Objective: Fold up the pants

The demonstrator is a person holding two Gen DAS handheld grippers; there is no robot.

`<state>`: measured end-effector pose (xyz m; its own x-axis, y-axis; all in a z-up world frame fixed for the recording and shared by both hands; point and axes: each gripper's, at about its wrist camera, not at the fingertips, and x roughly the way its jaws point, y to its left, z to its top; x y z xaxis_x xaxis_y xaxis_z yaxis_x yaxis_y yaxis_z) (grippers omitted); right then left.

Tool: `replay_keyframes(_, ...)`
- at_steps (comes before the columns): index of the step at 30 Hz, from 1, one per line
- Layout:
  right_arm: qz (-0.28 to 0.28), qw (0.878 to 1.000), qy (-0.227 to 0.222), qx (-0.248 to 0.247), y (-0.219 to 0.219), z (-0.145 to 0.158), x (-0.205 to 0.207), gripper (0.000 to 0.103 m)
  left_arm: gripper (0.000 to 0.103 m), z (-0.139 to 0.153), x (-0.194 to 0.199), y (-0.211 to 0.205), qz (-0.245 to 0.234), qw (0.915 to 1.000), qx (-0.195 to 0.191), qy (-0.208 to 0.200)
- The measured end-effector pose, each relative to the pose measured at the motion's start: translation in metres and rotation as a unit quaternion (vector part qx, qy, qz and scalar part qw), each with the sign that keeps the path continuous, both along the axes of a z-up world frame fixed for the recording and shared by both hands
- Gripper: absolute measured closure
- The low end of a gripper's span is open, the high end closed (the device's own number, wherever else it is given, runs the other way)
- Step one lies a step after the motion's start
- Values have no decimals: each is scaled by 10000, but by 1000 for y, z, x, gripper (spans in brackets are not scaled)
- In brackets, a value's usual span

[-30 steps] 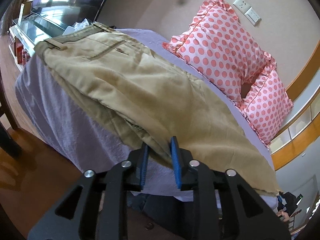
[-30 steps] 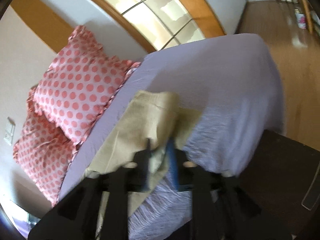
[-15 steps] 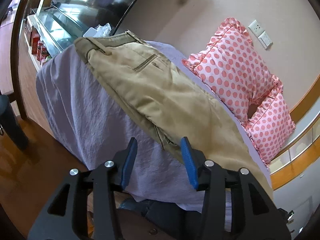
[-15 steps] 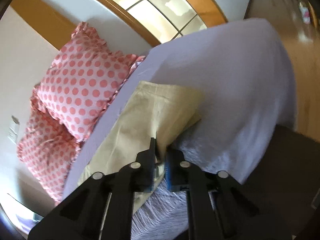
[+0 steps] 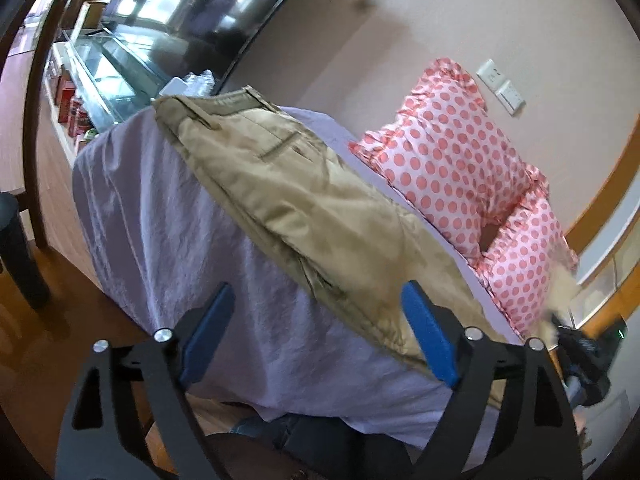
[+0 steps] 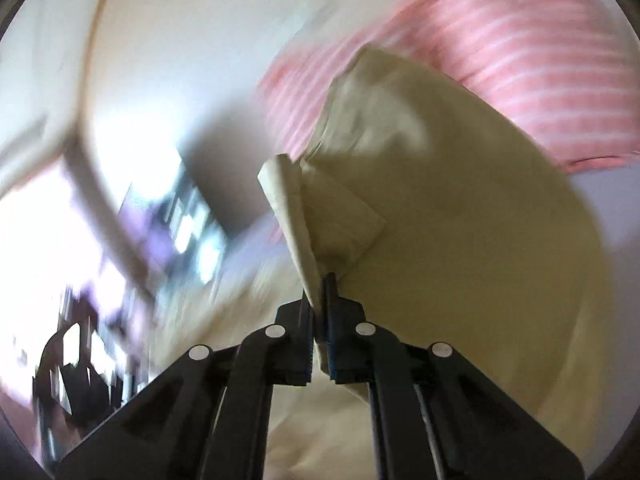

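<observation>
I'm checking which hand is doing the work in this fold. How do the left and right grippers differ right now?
The left gripper has its blue pads spread wide and holds nothing; the right gripper is shut on a hem of the khaki pants. The left view is fairly sharp, looking over the pants lying on the bed; the right view is heavily motion-blurred, with cloth lifted close to the lens. Both share black frames and blue pads.

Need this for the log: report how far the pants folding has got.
Done: khaki pants lie folded lengthwise, legs stacked, on the bed. In hand: right gripper clamps the hem end, lifted; left gripper is open, holding nothing. Left: lay the hem over toward the waistband.
</observation>
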<state>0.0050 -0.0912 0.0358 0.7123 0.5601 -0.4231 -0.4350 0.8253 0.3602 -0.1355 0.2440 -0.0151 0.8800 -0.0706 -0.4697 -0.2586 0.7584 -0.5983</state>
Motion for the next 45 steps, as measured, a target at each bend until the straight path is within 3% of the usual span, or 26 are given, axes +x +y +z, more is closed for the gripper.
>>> replay_keyframes(2, 692, 9926, 490, -874, 56, -28, 0, 91, 12, -1, -1, -7, -220, 9997, 72, -96)
replay_keyframes(4, 855, 9880, 620, -1123, 72, -42, -8, 80, 9, -2, 0, -14, -335, 9990, 261, -104)
replay_keyframes(7, 656, 9931, 474, -848, 59, -34, -19, 27, 8, -4, 5, -25, -513, 9973, 512, -109)
replay_keyframes(8, 514, 9954, 359, -730, 53, -30, -21, 23, 8, -6, 10, -30, -609, 9965, 573, -50)
replay_keyframes(12, 143, 9987, 355, -349, 27, -23, -27, 22, 8, -17, 32, -43, -863, 9938, 649, 257)
replay_keyframes(15, 48, 9983, 544, -181, 22, -27, -21, 22, 10, -23, 47, -42, -800, 9951, 448, 380)
replay_keyframes(19, 51, 9976, 671, -155, 20, -33, -11, 22, 14, -16, 55, -30, -601, 9976, 167, 295)
replay_keyframes(25, -60, 9969, 782, -51, 13, -41, -8, 21, 14, 9, 65, -7, -316, 9993, 127, 153)
replay_keyframes(30, -147, 9965, 823, 21, 4, -44, -7, 21, 19, 10, 70, 40, 338, 9990, -186, 225)
replay_keyframes(36, -111, 9967, 801, 86, 1, -45, -7, 21, 54, 0, 73, 93, 908, 9911, -942, 250)
replay_keyframes(37, -111, 9967, 791, 103, 0, -46, -7, 21, 66, -2, 74, 99, 996, 9890, -1055, 303)
replay_keyframes(38, -114, 9968, 787, 125, -1, -46, -7, 21, 85, -2, 76, 102, 1069, 9879, -1057, 380)
replay_keyframes(40, -166, 9970, 731, 167, -8, -45, -8, 21, 92, 7, 80, 98, 1103, 9899, -707, 534)
replay_keyframes(42, -336, 9975, 581, 198, -19, -41, -11, 21, 94, 36, 90, 76, 1004, 9925, 178, 667)
replay_keyframes(43, -462, 9975, 486, 236, -28, -38, -12, 21, 95, 61, 97, 55, 774, 9929, 711, 557)
replay_keyframes(45, -770, 9957, 357, 360, -49, -33, -15, 21, 95, 97, 109, 18, 351, 9899, 1332, 343)
